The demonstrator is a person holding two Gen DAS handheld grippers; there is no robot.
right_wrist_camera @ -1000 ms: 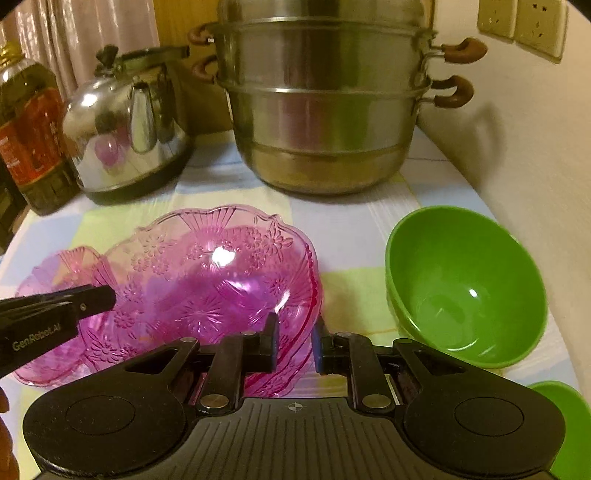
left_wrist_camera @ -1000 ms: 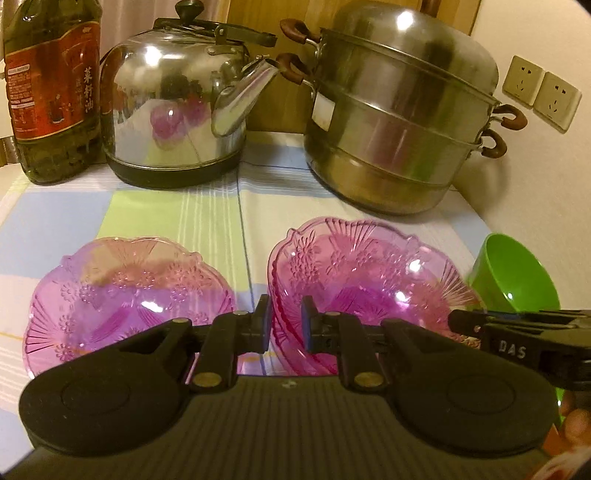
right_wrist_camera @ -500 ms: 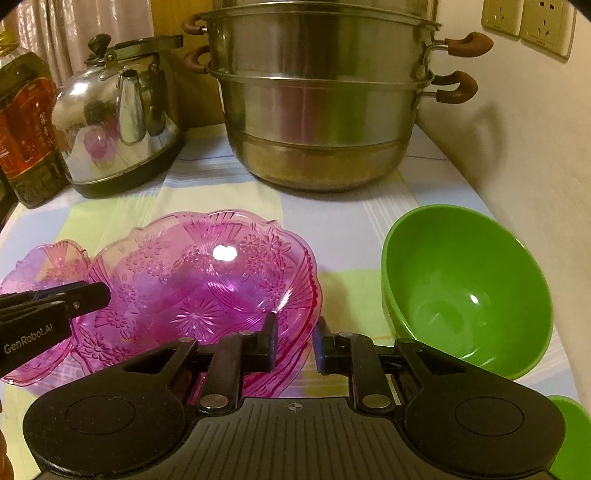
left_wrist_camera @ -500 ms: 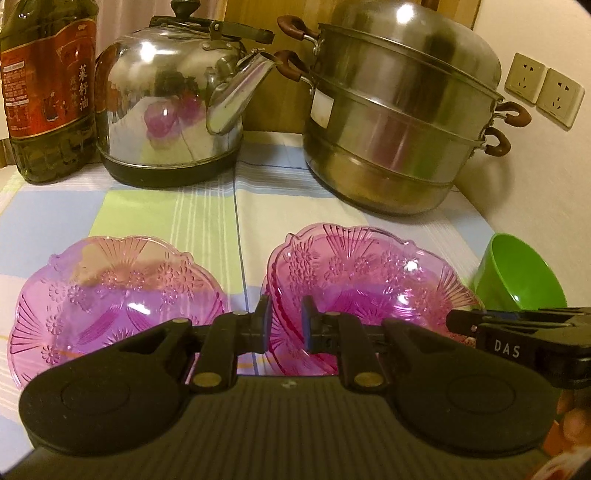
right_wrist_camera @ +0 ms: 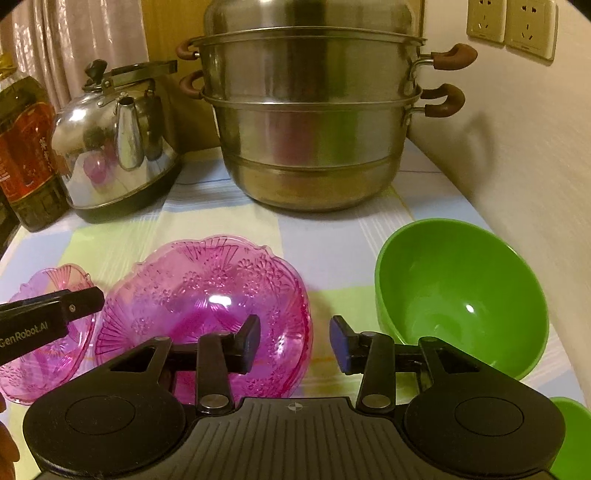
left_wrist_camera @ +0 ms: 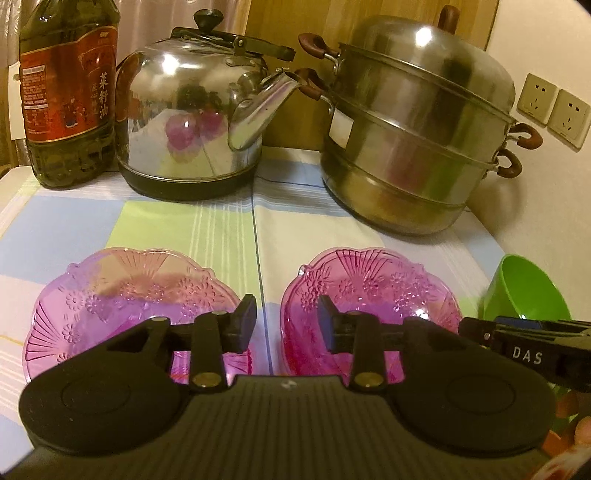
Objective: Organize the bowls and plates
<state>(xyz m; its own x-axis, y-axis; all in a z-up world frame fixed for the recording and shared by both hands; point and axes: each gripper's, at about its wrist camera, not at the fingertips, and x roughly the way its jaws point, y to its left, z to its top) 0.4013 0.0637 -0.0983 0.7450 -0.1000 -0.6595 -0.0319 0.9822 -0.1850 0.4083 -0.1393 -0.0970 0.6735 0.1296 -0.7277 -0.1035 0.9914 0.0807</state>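
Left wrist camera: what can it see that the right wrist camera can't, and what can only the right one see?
Only the left wrist view shows the steamer pot's lid knob and the oil bottle's whole label.

Only the right wrist view shows the green bowl's whole inside and a second green rim at the corner.

Both show the kettle, the steamer pot, two pink plastic dishes, wall sockets, and each hand-held gripper opening, empty.

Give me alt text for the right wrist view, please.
The right hand-held gripper, jaws opening and empty, hangs between a pink plate and a green bowl on a checked cloth. The left hand-held gripper's tip reaches over a second pink plate; a steamer pot, kettle and oil bottle stand behind.
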